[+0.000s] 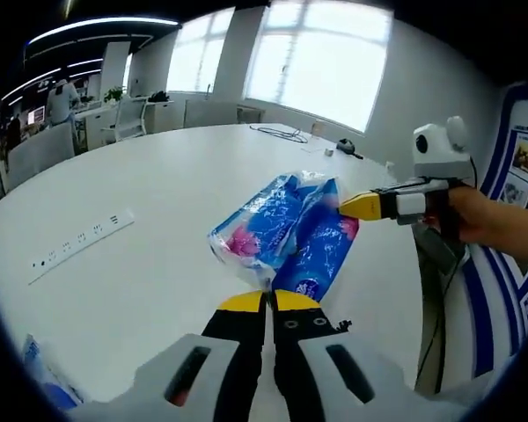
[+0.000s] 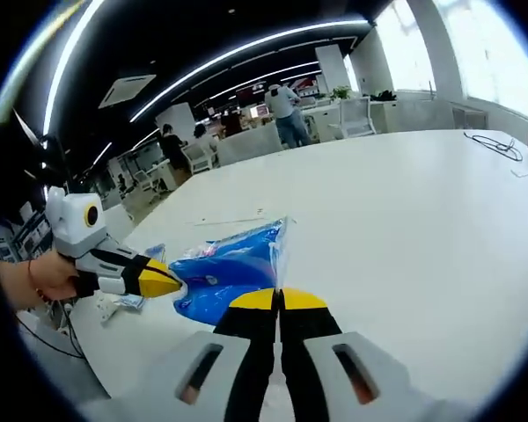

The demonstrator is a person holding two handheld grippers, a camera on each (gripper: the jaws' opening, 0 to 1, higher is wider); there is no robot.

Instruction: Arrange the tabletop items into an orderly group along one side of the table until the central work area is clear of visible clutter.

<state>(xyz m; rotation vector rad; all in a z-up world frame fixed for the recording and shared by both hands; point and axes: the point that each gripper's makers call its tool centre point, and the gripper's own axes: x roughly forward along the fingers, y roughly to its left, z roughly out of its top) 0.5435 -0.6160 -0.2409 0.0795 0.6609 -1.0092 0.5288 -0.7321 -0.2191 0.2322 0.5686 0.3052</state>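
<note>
We grip the blue tissue pack (image 1: 290, 233) at opposite ends: left gripper (image 1: 268, 301) clenched on its near end, right gripper (image 1: 356, 206) clenched on the far end.

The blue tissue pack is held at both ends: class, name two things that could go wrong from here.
1. Both grippers, left gripper and right gripper, appear shut on the thin plastic wrap of the blue tissue pack; pulling apart could tear it or let an end slip free.
2. The white power strip lies on the white table beside the pack, so a sweeping move that way might knock it.
</note>
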